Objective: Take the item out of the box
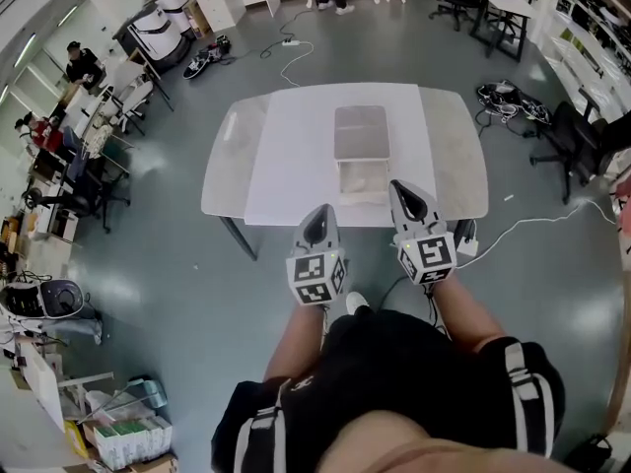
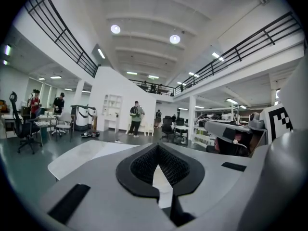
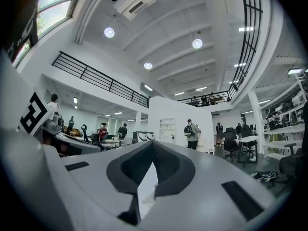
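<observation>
A pale box [image 1: 362, 179] stands on the white table [image 1: 286, 166] near its front edge, with its lid [image 1: 361, 131] laid open behind it. What lies inside is too faint to tell. My left gripper [image 1: 317, 223] and right gripper [image 1: 407, 201] hang side by side in front of the table, short of the box and touching nothing. In the left gripper view the jaws of the left gripper [image 2: 157, 147] meet at the tips with nothing between them. In the right gripper view the right gripper [image 3: 153, 143] is likewise shut and empty, aimed level across the room.
The table's front edge [image 1: 296, 220] is just ahead of the jaws. A white power strip [image 1: 467, 245] and cable lie on the floor at the right. Office chairs [image 1: 577, 141], desks and a cable pile [image 1: 511, 101] ring the table. People stand far off [image 2: 136, 119].
</observation>
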